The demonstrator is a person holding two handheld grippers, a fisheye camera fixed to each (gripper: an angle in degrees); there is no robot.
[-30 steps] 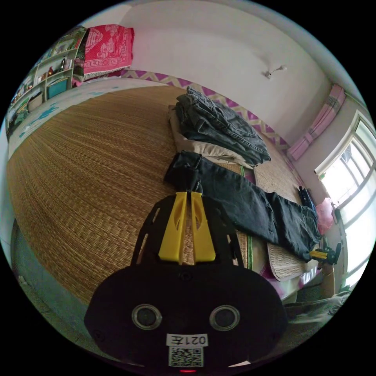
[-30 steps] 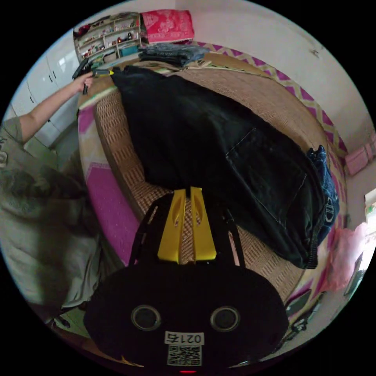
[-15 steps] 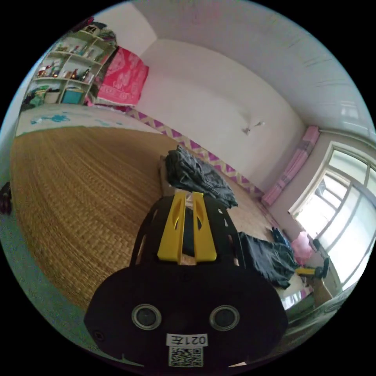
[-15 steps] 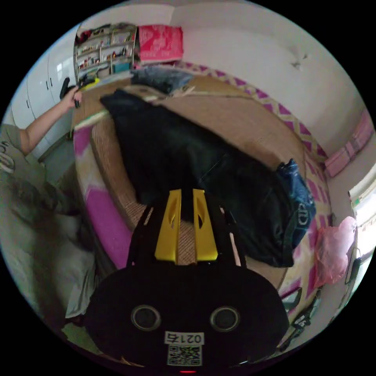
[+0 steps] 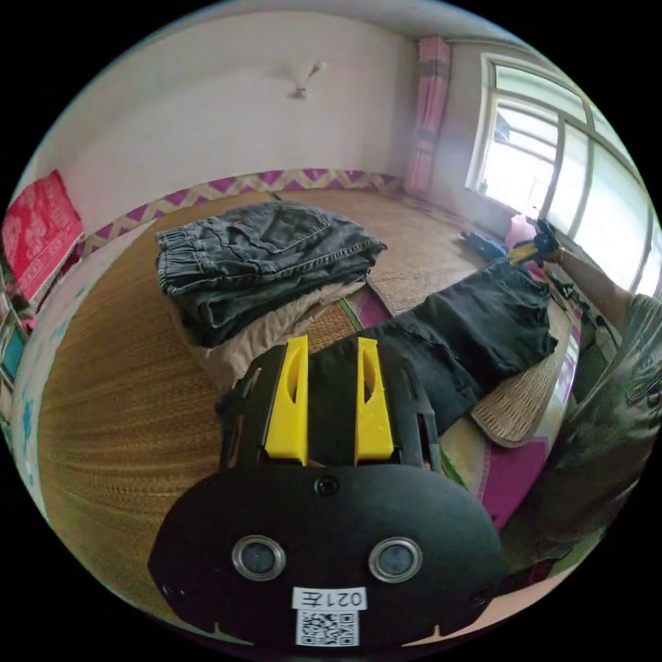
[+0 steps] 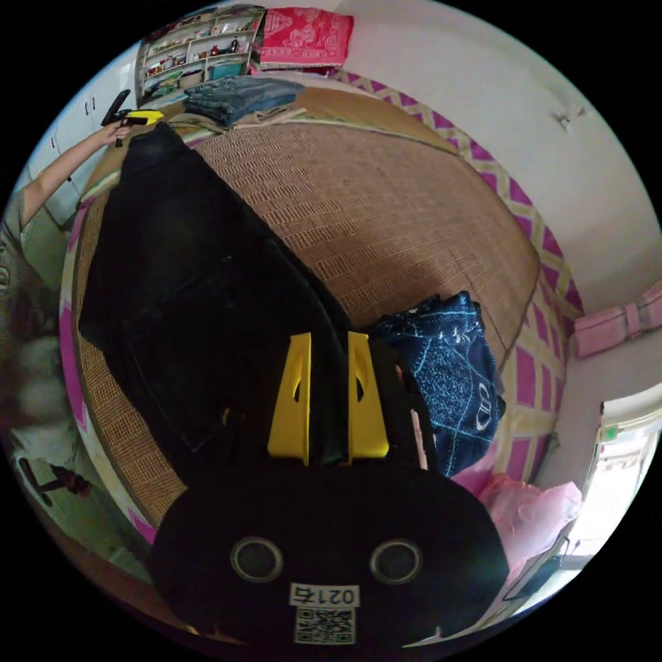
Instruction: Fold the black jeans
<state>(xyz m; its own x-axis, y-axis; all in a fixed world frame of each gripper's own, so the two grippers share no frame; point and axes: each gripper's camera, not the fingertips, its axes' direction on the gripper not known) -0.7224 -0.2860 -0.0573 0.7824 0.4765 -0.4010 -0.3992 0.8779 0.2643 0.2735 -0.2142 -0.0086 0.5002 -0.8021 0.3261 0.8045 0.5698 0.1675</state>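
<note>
In the left gripper view, the left hand-held gripper (image 5: 330, 400) has its two yellow jaws a little apart with black cloth of the black jeans (image 5: 476, 331) between them; whether both jaws press on the cloth cannot be told. The one pair of black jeans lies stretched across a woven mat (image 5: 103, 386) on the bed, running from these jaws toward the window (image 5: 558, 172), where the right hand-held gripper (image 5: 525, 252) shows small at the far end of the garment — its jaw state is too small to read there. Beside the jeans sits one stack of folded clothes (image 5: 262, 265): grey denim on top, something beige below, how many pieces is unclear. A person's sleeve and torso are cut off at the right edge. In the right gripper view, the right hand-held gripper's jaws stand slightly apart with the dark waist end of the jeans between them; a firm grip cannot be confirmed. The jeans run away over the mat to the left hand-held gripper, held in a hand at the upper left, small and hard to make out. One dark blue patterned garment (image 6: 448, 386) lies just beside the jaws, and a pink plastic bag (image 6: 531, 510) beyond it is partly cut off.
</note>
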